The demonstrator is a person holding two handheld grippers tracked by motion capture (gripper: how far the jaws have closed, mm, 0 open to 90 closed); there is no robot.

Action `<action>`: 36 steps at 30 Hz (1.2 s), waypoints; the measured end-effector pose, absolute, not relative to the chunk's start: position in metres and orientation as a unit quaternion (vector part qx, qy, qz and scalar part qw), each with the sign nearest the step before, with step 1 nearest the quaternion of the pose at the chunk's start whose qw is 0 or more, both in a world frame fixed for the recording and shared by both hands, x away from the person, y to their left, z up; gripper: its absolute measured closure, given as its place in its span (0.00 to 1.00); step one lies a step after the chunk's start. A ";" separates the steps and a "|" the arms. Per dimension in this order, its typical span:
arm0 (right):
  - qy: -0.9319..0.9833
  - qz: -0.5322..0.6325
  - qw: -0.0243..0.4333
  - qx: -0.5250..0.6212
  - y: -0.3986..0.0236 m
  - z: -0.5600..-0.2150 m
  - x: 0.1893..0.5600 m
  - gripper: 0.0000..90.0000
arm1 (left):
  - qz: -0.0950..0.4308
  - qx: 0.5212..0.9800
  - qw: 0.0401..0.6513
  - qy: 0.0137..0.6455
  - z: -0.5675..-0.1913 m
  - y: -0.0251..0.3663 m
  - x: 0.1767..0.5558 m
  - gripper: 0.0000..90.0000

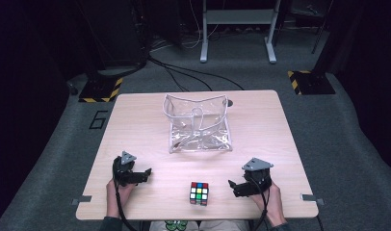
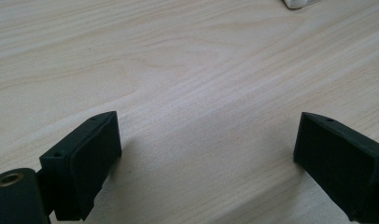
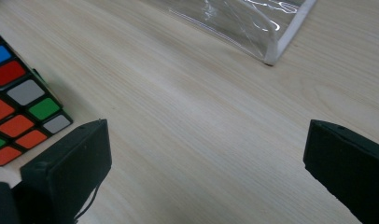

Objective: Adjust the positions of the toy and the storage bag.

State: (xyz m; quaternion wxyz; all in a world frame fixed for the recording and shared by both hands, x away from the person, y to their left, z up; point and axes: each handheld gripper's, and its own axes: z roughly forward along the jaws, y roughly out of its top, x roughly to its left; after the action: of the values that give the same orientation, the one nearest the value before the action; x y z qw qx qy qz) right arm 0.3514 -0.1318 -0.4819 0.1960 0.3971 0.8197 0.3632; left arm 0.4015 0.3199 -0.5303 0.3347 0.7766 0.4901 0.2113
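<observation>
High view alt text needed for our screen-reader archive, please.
A multicoloured puzzle cube sits near the front edge of a pale wooden table, between an open left gripper and open right gripper. A clear plastic pouch lies behind.

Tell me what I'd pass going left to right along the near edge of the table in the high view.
left gripper → Rubik's cube → right gripper

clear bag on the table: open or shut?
Open. In the high view the clear bag has its white-edged rim spread wide, mouth gaping upward. The cube sits outside it on the table.
</observation>
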 end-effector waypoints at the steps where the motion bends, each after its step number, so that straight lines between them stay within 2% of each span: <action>1: 0.821 0.364 0.194 0.395 -0.130 -0.482 0.351 0.00 | 0.211 0.776 0.335 0.490 -0.530 0.320 0.401 0.08; 36: 0.855 0.391 0.155 0.302 -0.068 -0.460 0.338 0.00 | 0.211 0.775 0.336 0.492 -0.530 0.320 0.401 0.08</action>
State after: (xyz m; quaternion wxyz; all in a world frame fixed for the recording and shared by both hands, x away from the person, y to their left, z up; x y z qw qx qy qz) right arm 0.3384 -0.0684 -0.4603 0.1548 0.3023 0.8552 0.3914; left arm 0.4013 0.3196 -0.5304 0.3356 0.7753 0.4919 0.2105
